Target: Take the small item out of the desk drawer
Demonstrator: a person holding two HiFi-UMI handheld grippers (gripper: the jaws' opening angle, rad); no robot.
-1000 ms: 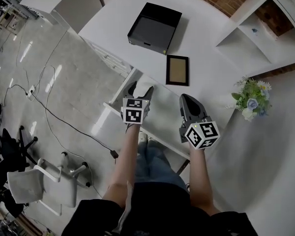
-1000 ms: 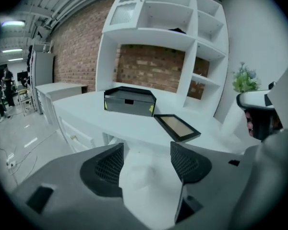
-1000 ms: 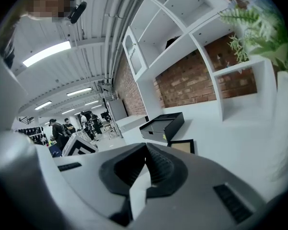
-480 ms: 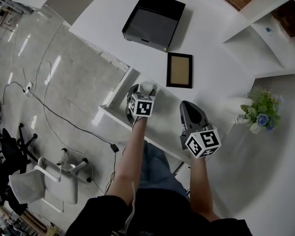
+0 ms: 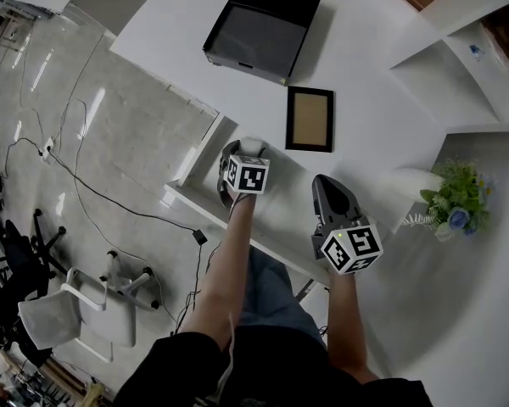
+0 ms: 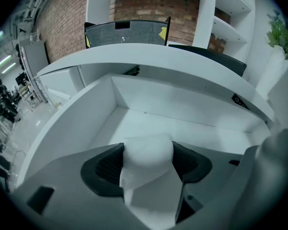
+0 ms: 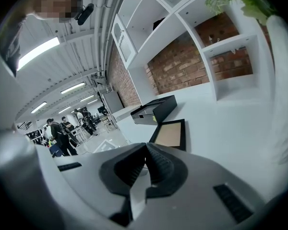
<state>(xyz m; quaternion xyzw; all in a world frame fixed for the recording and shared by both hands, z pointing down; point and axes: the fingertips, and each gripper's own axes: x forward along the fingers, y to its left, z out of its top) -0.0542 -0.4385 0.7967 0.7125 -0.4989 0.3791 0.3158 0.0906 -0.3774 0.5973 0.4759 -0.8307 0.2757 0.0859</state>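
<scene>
Moved forward, the left gripper [image 5: 246, 149] is held at the open white desk drawer [image 6: 149, 102], jaws spread wide around the small white rounded item [image 6: 148, 152] inside. The right gripper [image 7: 145, 150] is held shut and empty.

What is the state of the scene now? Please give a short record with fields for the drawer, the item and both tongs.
drawer: open, white inside, below the desk's edge
white item: between the left tongs, over the drawer
left tongs: wide apart around the white item
right tongs: shut, nothing between them, over the desk
on the desk: picture frame lying flat; black box; plant
</scene>
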